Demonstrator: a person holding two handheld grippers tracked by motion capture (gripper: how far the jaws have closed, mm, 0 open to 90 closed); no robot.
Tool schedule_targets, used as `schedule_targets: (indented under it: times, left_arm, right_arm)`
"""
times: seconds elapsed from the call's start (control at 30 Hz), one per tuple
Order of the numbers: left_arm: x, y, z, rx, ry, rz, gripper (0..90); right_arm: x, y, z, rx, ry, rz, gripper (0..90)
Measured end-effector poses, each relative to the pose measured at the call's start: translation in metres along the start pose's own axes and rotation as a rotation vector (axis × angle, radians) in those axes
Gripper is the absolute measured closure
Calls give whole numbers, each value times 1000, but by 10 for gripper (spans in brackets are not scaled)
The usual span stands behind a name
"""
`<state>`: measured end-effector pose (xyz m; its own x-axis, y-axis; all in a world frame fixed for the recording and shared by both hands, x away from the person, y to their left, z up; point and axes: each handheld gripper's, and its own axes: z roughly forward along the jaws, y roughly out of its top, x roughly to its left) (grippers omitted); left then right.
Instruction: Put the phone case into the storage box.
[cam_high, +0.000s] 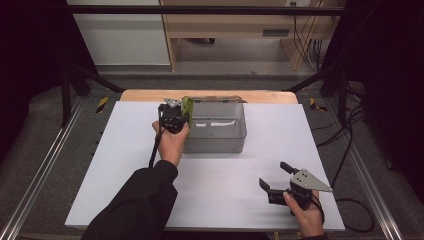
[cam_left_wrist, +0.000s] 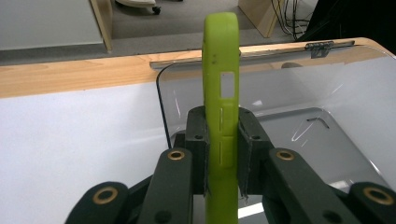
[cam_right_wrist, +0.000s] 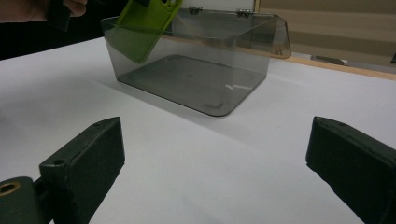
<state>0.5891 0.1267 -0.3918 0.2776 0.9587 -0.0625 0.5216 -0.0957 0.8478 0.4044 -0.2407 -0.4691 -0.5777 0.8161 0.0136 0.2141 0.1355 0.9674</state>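
Our left gripper (cam_high: 175, 111) stretches forward at the end of a long black-sleeved arm, its jaws clamped together on something thin. Our right gripper (cam_high: 274, 177) sits low near us, jaws spread wide.

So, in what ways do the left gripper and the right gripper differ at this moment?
The left gripper is shut on a green phone case, while the right gripper is open and holds nothing. The left gripper is raised at the corner of the clear plastic box; the right gripper sits low over the white table, away from the box. Both have black jaws and are hand-held.
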Motion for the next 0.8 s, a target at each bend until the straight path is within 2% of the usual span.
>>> schedule_targets:
  times: [0.17, 0.37, 0.57, 0.8]
  left_arm:
    - [0, -2, 1, 7, -5, -10, 776]
    - [-2, -3, 2, 17, -10, -19, 776]
    - [-3, -4, 4, 24, -17, -29, 776]
    - [-4, -4, 5, 34, -30, -46, 776]
  right_arm:
    - [0, 0, -1, 4, -1, -4, 45]
    - [1, 0, -1, -9, -10, -56, 49]
    - [1, 0, -3, -91, -21, -109, 41]
    - [-5, -1, -6, -138, -28, -99, 39]
